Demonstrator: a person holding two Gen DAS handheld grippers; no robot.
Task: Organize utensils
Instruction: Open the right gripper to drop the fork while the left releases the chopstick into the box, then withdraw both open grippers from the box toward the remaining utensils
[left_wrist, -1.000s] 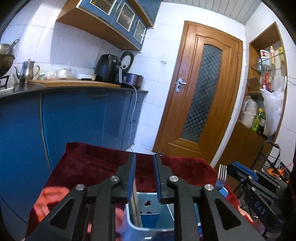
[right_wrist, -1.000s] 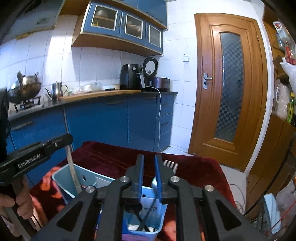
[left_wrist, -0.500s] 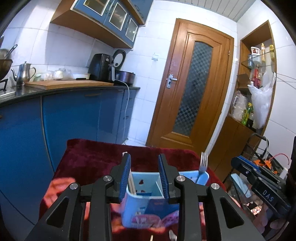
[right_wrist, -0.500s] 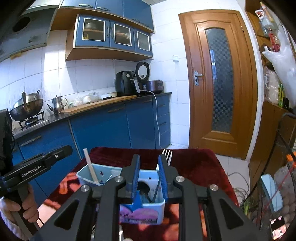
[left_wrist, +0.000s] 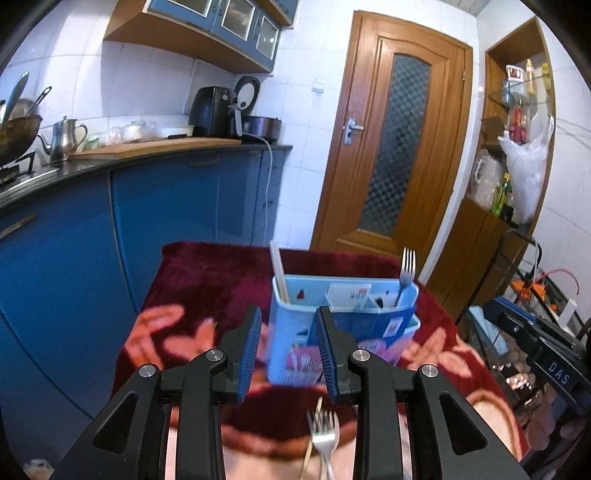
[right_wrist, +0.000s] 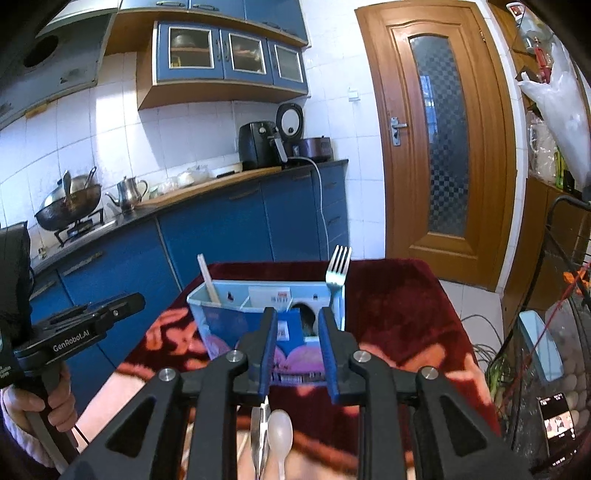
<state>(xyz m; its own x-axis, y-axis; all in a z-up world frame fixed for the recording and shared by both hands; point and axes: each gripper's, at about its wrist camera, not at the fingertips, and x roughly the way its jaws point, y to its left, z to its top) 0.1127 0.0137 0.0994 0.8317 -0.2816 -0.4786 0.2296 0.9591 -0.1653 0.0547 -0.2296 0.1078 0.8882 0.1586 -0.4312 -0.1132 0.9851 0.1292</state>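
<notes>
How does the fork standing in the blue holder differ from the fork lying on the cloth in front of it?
The fork in the holder stands upright, tines up, in the blue holder's right-hand end; the loose fork lies flat on the red cloth. The standing fork is sorted; the loose fork is still outside, near the left tongs. Both are silver metal with four tines.

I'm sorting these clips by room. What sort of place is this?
A home kitchen, most likely. Blue base cabinets run under a dark countertop, a metal wok sits on a gas burner beside a steel kettle, and a black air fryer stands by the tiled wall.
</notes>
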